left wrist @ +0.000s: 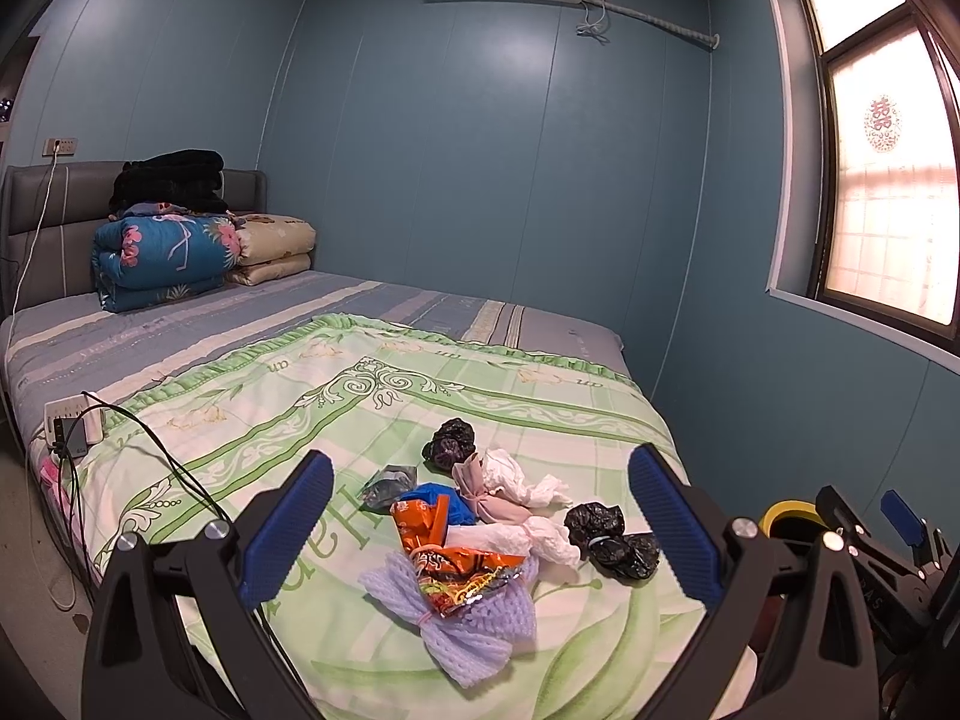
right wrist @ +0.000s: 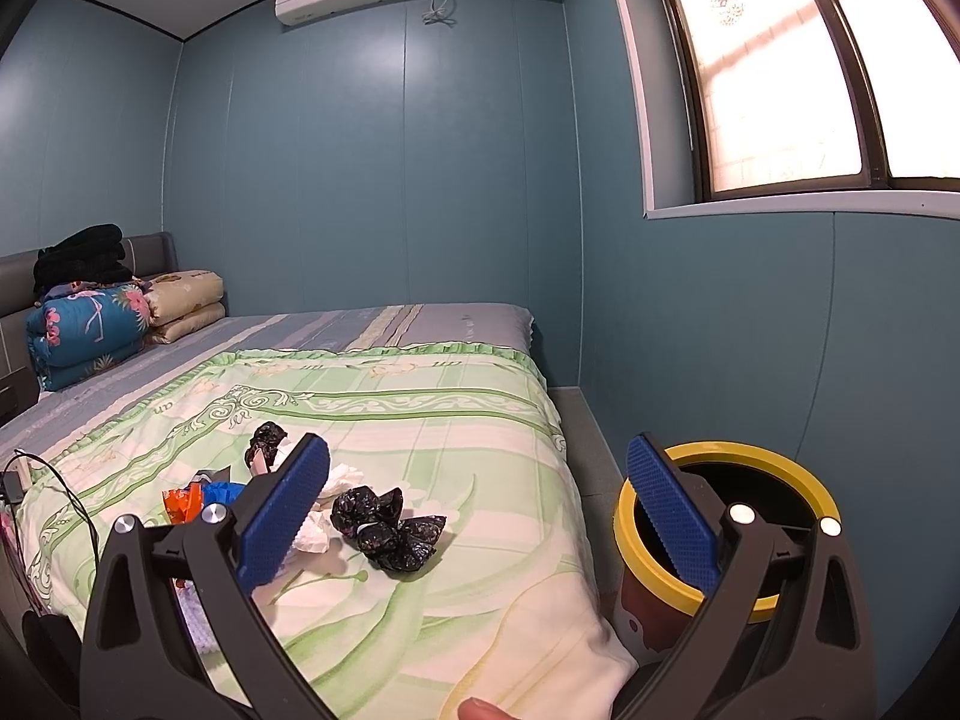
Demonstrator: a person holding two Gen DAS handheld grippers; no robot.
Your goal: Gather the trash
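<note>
Crumpled wrappers, tissues and black bags [left wrist: 612,540] lie heaped on the green quilt [left wrist: 384,408] beside a yellow-rimmed bin [right wrist: 726,531].

A soft matt cloth quilt [left wrist: 420,396] carries crinkled glossy black plastic bags [left wrist: 612,537], a shiny foil snack wrapper [left wrist: 462,576], white foam netting [left wrist: 468,636] and crumpled paper tissue [left wrist: 522,483]. At three o'clock stands a smooth plastic yellow-rimmed bin [right wrist: 774,468].

Daylight enters through the window [left wrist: 888,180] at 2 o'clock, its panes blown out to pinkish white glare. The blue walls [left wrist: 480,168] stay dim and evenly lit. Both views are sharp at centre; fisheye bending curves edges, with dark vignetted corners
</note>
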